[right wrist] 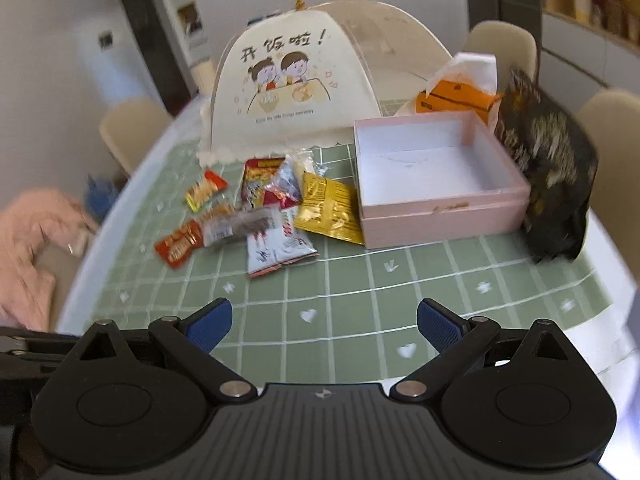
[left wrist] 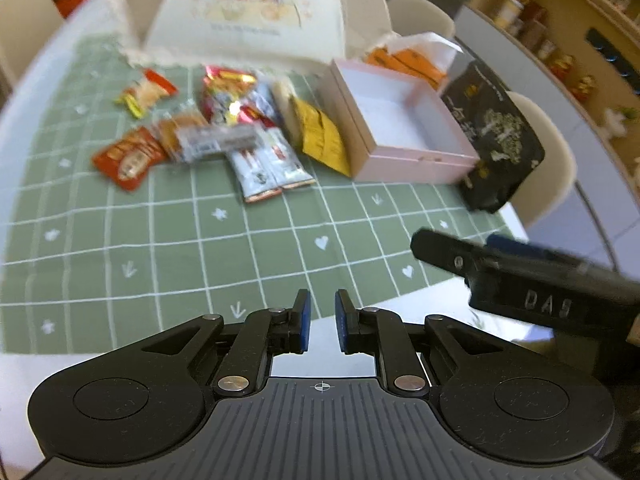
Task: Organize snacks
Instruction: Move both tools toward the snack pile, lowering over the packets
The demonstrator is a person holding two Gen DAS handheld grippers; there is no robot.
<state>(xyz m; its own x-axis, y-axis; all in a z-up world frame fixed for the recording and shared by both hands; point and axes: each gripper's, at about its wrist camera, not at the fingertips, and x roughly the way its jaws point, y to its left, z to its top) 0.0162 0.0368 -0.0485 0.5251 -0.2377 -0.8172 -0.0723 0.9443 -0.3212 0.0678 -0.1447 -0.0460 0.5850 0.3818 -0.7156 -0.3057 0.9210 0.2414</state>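
Tabletop (right wrist: 360,320), green checked cloth, contents read left to right.

Left claw (left wrist: 322,320): narrow, pads almost together, nothing between them; hangs over the near edge of the cloth, well short of the snacks.

Snack pile (right wrist: 256,216): small packets heaped left of centre, all outside the box. Includes a red sachet (right wrist: 178,248) at the near left, two silver sachets (right wrist: 276,248) at the front, and a yellow packet (right wrist: 328,212) leaning on the box wall.

Pink box (right wrist: 440,208): open, appears empty, just right of the pile.

Black bag (right wrist: 552,176): tilted against the box's right side.

Right claw (right wrist: 325,322): wide, empty, facing the pile.

Step, as judged: start of sorting; no packet boxed yet. The next move calls for reaching to a loose outer packet, closing on its edge, and carrying it over the box wall.
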